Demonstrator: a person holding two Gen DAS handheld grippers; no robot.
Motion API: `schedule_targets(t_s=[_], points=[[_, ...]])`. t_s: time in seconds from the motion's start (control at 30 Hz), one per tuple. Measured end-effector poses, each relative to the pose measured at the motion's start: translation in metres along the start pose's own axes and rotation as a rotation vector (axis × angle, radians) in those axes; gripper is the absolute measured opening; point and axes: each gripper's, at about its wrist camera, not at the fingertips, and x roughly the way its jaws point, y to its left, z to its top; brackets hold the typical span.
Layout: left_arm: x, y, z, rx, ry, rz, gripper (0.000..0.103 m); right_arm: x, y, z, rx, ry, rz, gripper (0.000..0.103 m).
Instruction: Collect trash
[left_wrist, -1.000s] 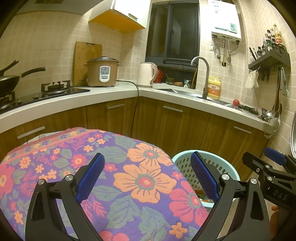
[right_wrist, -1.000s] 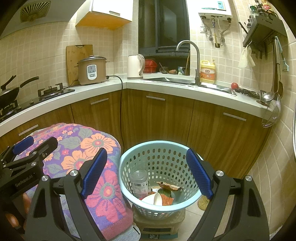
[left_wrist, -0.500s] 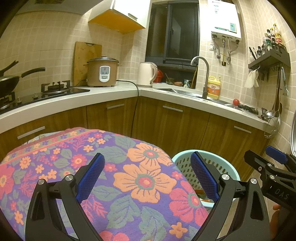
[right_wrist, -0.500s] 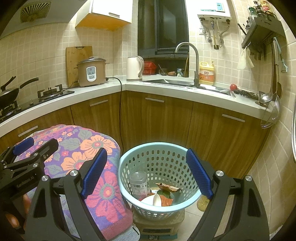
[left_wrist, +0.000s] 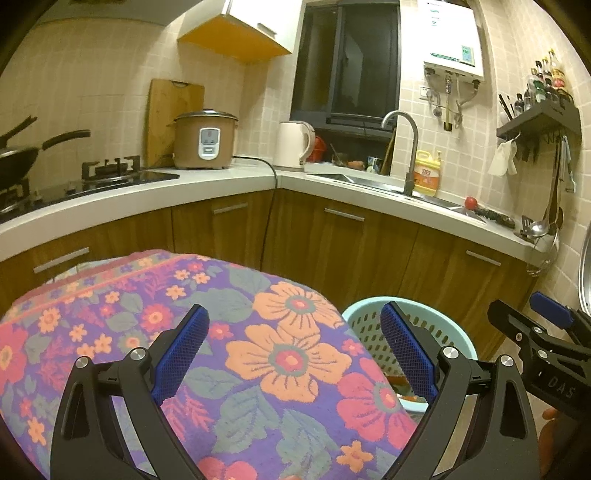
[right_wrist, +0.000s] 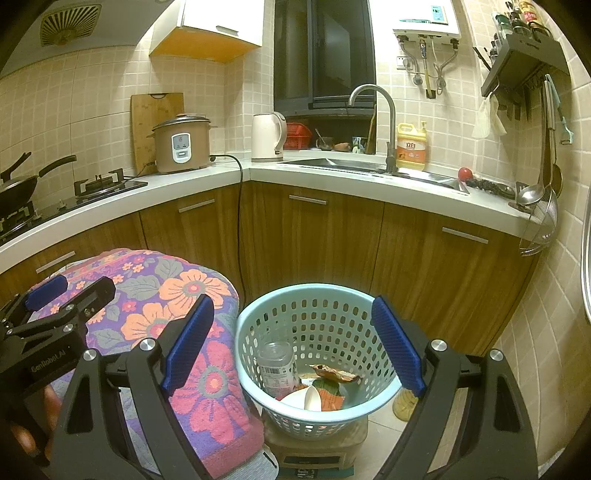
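A light blue plastic basket (right_wrist: 384, 391) stands on a box on the floor, right of a table under a flowered cloth (right_wrist: 177, 295). In it lie a clear plastic bottle (right_wrist: 275, 363), a brown wrapper (right_wrist: 332, 373) and white paper scraps (right_wrist: 308, 397). My right gripper (right_wrist: 291, 345) is open and empty, held above the basket. My left gripper (left_wrist: 293, 352) is open and empty over the flowered cloth (left_wrist: 258, 350), with the basket (left_wrist: 358, 314) to its right. The right gripper's body shows at the right edge of the left wrist view (left_wrist: 532, 347).
A kitchen counter (right_wrist: 332, 177) runs along the back with wooden cabinets (right_wrist: 332, 236) below. On it are a rice cooker (right_wrist: 181, 146), a kettle (right_wrist: 267, 136), a sink with tap (right_wrist: 373, 110) and a yellow detergent bottle (right_wrist: 410, 147). Utensils hang at the right wall (right_wrist: 546, 177).
Both grippers stay open and nearly still. The right wrist view has drifted slightly, the basket sitting a little lower in frame.
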Motion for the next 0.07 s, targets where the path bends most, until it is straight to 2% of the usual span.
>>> schedule_targets(t_s=[0.07], points=[[-0.0005, 0.0002, -0.0005, -0.001, 0.0, 0.0, 0.091, -0.0001, 0.0001, 0.0002, -0.001, -0.001, 0.0, 0.083]])
